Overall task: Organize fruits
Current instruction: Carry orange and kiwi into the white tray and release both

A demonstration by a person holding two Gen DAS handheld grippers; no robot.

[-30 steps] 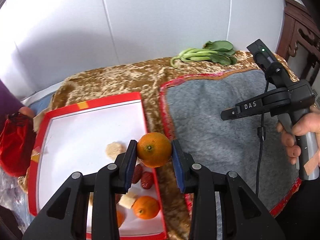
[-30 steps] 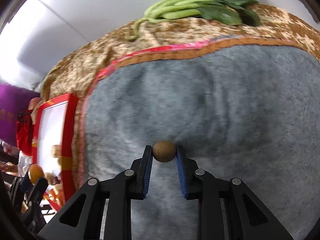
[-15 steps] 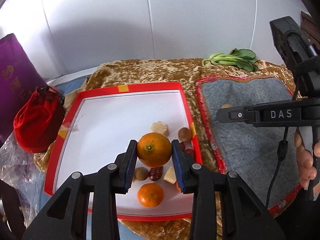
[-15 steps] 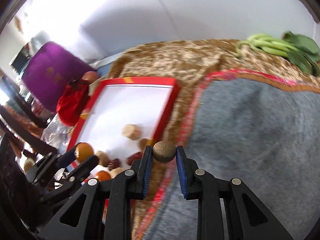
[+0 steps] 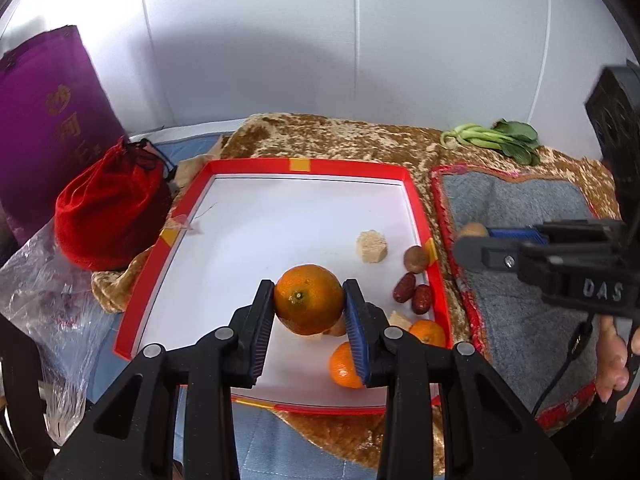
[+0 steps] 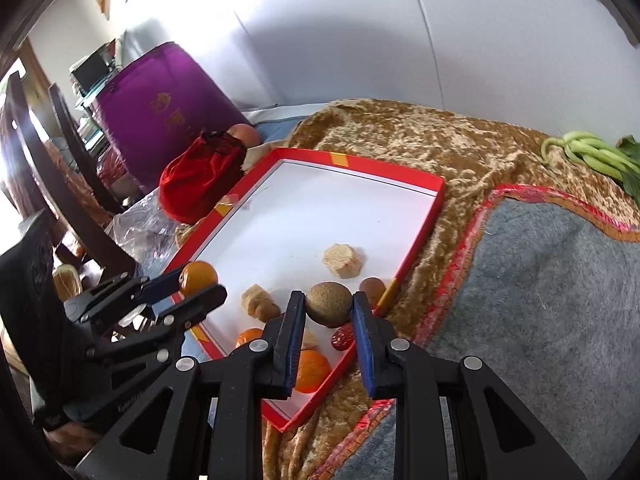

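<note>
My left gripper (image 5: 309, 306) is shut on a large orange (image 5: 309, 304) and holds it above the near part of the red-rimmed white tray (image 5: 256, 164). My right gripper (image 6: 329, 312) is shut on a small brown round fruit (image 6: 329, 303) above the tray's right edge (image 6: 420, 236); it also shows in the left wrist view (image 5: 474, 230). In the tray lie two small oranges (image 5: 344, 366), two red dates (image 5: 414, 296), a brown fruit (image 5: 416, 258) and beige chunks (image 5: 372, 246).
A grey felt mat (image 5: 516, 208) with a red border lies right of the tray on a gold cloth (image 5: 340, 140). Green vegetables (image 5: 496, 140) lie at the back right. A red pouch (image 5: 112, 216), a purple bag (image 5: 52, 112) and clear plastic (image 5: 40, 280) stand left of the tray.
Both grippers have swung left from over the grey mat to the tray, each still holding its fruit. The tray now fills the middle of both views.
</note>
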